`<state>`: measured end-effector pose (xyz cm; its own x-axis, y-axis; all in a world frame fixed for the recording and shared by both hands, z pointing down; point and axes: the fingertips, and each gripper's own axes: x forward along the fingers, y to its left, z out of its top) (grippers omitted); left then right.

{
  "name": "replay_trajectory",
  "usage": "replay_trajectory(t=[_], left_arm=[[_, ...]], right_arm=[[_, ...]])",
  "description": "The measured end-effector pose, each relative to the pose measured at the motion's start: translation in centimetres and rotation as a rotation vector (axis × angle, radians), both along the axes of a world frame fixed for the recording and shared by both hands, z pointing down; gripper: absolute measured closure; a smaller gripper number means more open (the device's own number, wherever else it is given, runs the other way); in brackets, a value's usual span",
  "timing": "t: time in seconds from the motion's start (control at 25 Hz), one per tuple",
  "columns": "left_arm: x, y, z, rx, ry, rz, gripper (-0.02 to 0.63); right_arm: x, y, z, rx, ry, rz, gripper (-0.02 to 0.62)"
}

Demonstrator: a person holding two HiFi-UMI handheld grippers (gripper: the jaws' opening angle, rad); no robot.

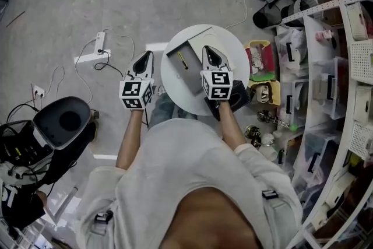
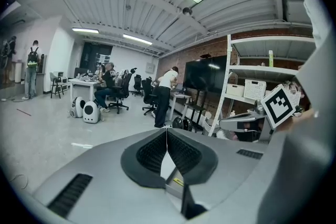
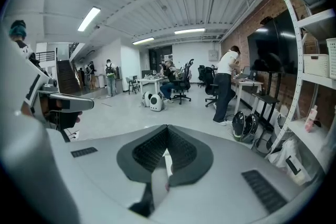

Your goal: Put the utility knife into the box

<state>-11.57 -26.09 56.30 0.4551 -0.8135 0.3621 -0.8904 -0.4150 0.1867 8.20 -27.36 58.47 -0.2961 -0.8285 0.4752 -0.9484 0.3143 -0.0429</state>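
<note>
The utility knife, small and yellow, lies inside the open grey box on the round white table. My right gripper hovers over the box just right of the knife, jaws shut and empty. My left gripper hangs off the table's left edge, also shut with nothing held. In the left gripper view the shut jaws point out into the room, and a sliver of the box with a yellow bit shows beneath them. The right gripper view shows its shut jaws aimed at the room too.
A black object sits at the table's right front edge. Shelving with plastic bins and a cluttered stand crowd the right side. A power strip with cables lies on the floor at left, near a black seat.
</note>
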Motion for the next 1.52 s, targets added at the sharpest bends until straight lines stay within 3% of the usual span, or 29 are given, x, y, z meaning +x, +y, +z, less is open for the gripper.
replay_trajectory(t=[0.76, 1.52], left_arm=[[0.8, -4.3, -7.7, 0.197, -0.025, -0.003, 0.586], [1.3, -4.2, -9.8, 0.252, -0.037, -0.010, 0.586]], right_arm=[[2.4, -2.4, -8.1, 0.198, -0.001, 0.007, 0.565], [2.4, -2.6, -9.5, 0.239, -0.013, 0.007, 0.566]])
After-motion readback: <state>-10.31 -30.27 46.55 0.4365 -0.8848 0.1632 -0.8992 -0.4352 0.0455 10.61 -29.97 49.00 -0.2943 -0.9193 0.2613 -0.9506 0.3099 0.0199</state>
